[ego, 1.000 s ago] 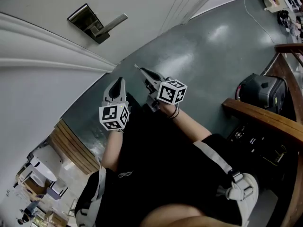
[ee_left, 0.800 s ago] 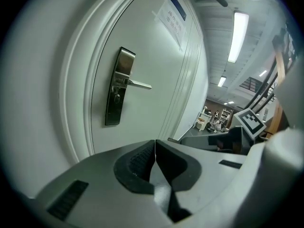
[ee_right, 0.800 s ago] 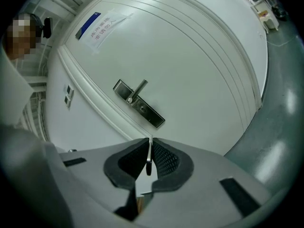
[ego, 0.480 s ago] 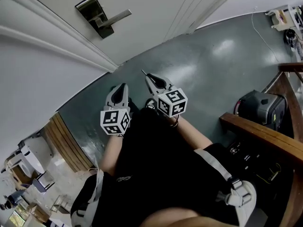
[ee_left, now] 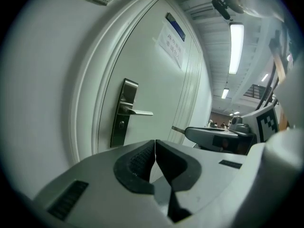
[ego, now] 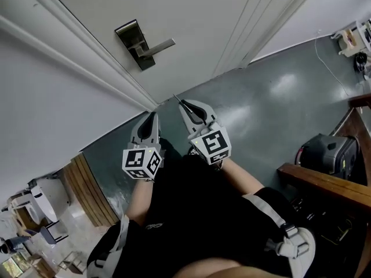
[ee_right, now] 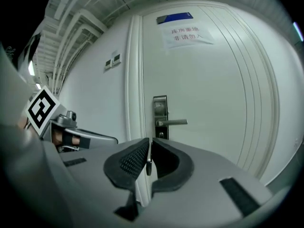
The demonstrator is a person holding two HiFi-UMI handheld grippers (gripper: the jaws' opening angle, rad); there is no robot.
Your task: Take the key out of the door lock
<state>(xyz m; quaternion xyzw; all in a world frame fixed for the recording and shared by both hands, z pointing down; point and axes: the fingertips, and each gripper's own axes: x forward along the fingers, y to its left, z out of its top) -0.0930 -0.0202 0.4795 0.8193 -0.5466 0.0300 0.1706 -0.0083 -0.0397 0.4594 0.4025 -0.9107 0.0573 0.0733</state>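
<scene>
The white door carries a metal lock plate (ego: 136, 44) with a lever handle (ego: 159, 46), up and to the left of both grippers in the head view. My right gripper (ego: 184, 103) is shut on a small metal key (ee_right: 148, 164), whose thin blade (ego: 177, 99) sticks out past the tips toward the door. The key's keyhole end is apart from the lock plate (ee_right: 160, 118). My left gripper (ego: 153, 116) hangs beside it on the left, shut with nothing between its pads (ee_left: 142, 158). From the left gripper view the key blade (ee_left: 177, 128) shows right of the lock plate (ee_left: 124, 113).
A paper notice (ee_right: 186, 33) hangs high on the door. Wall switches (ee_right: 114, 61) sit left of the frame. A black case (ego: 330, 152) and a wooden rail (ego: 324, 181) stand at the right on the grey floor. Wooden slats (ego: 87, 184) lie at the left.
Both grippers have risen toward the door. The right one has rolled about its own axis with the key still in it. The lock now sits nearer the grippers in the head view.
</scene>
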